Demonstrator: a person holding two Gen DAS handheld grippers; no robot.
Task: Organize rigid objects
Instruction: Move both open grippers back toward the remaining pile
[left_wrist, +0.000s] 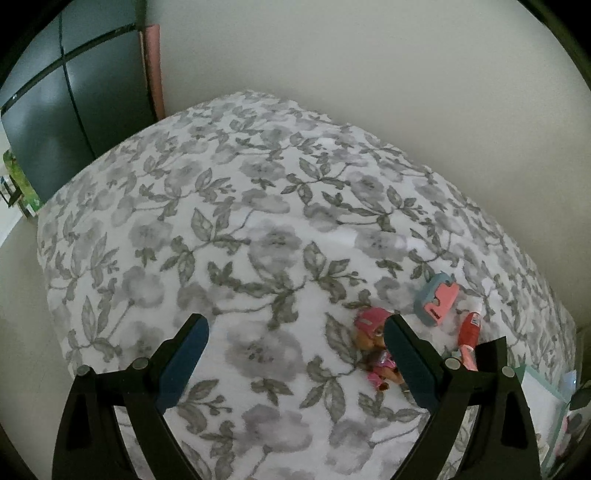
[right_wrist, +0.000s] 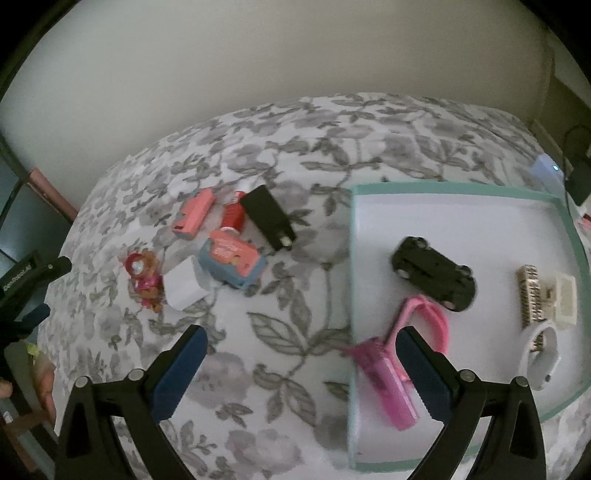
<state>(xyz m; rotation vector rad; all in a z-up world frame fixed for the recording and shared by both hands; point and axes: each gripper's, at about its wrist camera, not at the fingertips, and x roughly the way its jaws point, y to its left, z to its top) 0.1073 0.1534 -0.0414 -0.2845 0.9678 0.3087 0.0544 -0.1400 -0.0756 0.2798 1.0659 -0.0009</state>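
Note:
A teal-rimmed white tray (right_wrist: 454, 189) lies on the bed at right, holding a black toy car (right_wrist: 432, 274), a pink fan-like toy (right_wrist: 388, 373), a beige comb-like piece (right_wrist: 530, 295) and a white ring (right_wrist: 539, 354). Left of it lie a pink-helmet doll (right_wrist: 142, 277), a white cube (right_wrist: 183, 286), a blue-pink toy (right_wrist: 232, 261), a pink block (right_wrist: 194, 214), a red bottle (right_wrist: 233, 218) and a black box (right_wrist: 267, 218). My right gripper (right_wrist: 301, 341) is open and empty above the tray's left edge. My left gripper (left_wrist: 295, 328) is open and empty; the doll (left_wrist: 375, 347) sits by its right finger.
A floral bedspread (left_wrist: 258, 221) covers the bed, with a plain wall behind. A dark cabinet (left_wrist: 55, 110) stands at the far left. The blue-pink toy (left_wrist: 436, 299) and red bottle (left_wrist: 469, 332) lie right of the left gripper. A charger with cables (right_wrist: 576, 177) sits beyond the tray.

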